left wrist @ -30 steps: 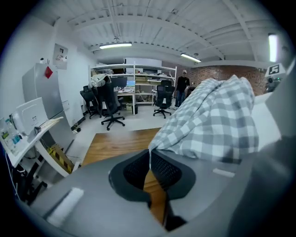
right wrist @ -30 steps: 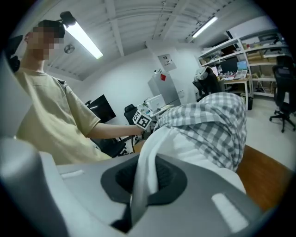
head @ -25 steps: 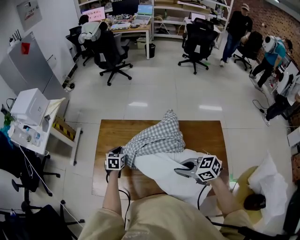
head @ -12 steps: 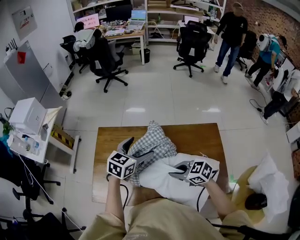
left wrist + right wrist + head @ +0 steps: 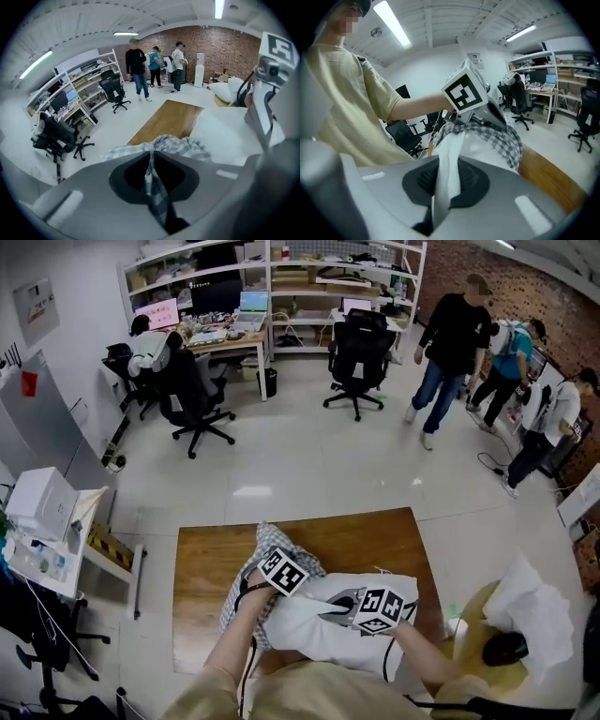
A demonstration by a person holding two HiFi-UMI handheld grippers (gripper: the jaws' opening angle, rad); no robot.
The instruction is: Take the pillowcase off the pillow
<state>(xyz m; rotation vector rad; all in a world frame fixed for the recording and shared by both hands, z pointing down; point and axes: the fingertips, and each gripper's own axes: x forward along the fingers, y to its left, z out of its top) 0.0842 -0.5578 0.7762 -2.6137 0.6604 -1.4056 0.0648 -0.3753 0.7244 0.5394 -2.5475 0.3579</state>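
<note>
The left tool [image 5: 151,163] has just been closing its jaws, and they now clamp a fold of the checked pillowcase [image 5: 269,539]. The pillowcase sits bunched over the left end of the white pillow [image 5: 319,634], and both lie on the wooden worktop [image 5: 370,540]. The right tool [image 5: 444,183] is near the left one, with its jaws pressed together on a pinch of the pillow's white cloth.

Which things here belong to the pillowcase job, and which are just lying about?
In the job: checked pillowcase, pinched in the left gripper, whose jaws have just closed on it; white pillow, held by the right gripper; wooden table.
Lying about: office chair, other white pillows, white box, standing people.
</note>
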